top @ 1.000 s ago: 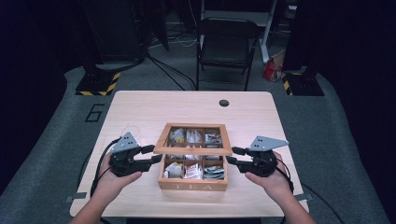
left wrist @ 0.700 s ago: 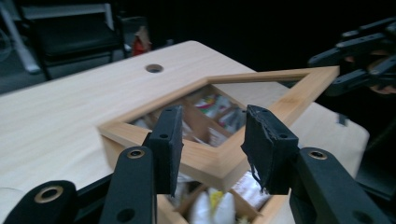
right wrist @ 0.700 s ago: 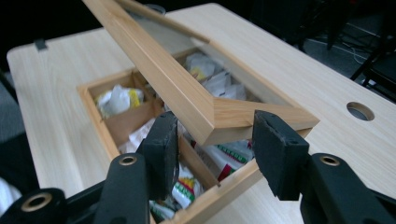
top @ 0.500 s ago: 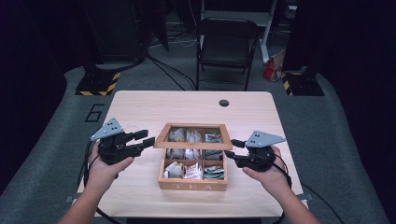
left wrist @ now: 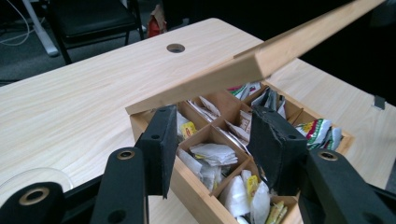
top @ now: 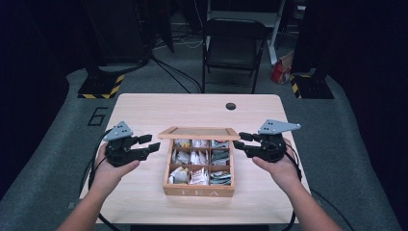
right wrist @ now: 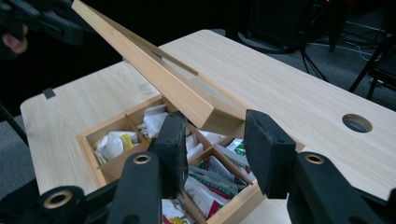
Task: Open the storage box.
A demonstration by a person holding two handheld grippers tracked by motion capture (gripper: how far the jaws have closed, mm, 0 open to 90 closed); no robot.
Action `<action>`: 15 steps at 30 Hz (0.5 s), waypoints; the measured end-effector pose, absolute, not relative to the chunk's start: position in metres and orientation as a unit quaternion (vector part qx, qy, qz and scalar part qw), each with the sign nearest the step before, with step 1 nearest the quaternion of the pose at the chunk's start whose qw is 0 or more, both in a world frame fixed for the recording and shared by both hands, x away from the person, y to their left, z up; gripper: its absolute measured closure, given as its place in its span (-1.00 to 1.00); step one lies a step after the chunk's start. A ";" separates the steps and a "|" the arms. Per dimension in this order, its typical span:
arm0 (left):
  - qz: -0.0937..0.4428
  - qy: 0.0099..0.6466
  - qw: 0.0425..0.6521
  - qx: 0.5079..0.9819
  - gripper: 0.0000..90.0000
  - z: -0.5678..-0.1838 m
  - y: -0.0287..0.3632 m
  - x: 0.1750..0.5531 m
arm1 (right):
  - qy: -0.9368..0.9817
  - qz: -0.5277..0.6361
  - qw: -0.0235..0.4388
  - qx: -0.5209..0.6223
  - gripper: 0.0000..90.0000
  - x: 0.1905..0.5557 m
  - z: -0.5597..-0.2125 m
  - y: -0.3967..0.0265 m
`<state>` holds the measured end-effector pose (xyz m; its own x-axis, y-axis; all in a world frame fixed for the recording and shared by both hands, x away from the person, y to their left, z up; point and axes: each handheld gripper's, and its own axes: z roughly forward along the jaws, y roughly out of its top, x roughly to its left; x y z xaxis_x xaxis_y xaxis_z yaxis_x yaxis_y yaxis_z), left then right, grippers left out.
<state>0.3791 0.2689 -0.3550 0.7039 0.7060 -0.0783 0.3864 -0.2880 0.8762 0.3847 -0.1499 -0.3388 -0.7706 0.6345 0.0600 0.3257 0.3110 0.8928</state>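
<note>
Left gripper (top: pixel 146 143) & right gripper (top: pixel 243 140): jaws apart, nothing held, flanking tea box (top: pixel 199 180) mid-surface. Lid (top: pixel 199 133) raised. Step: opening box. Next: pick one tea bag (left wrist: pixel 212 151), w/ careful aim.

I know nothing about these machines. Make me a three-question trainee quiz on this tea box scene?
1. True or false: the lid of the wooden tea box is raised.
2. How many compartments does the box have? A) four B) six C) nine
3. What fills the compartments?

Key:
1. True; the lid stands partly raised over the box, as both gripper views show.
2. C, three rows of three.
3. Tea bags in paper wrappers. The left gripper and right gripper flank the box, jaws apart, holding nothing.
</note>
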 end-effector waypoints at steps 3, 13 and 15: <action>0.173 0.344 0.478 0.789 0.12 -0.356 0.263 0.389 | 0.794 0.504 0.152 0.304 0.33 0.388 -0.336 -0.150; 0.189 0.339 0.478 0.788 0.15 -0.359 0.250 0.409 | 0.792 0.509 0.154 0.301 0.33 0.393 -0.333 -0.151; 0.189 0.337 0.486 0.784 0.21 -0.358 0.249 0.411 | 0.791 0.509 0.153 0.303 0.33 0.394 -0.333 -0.151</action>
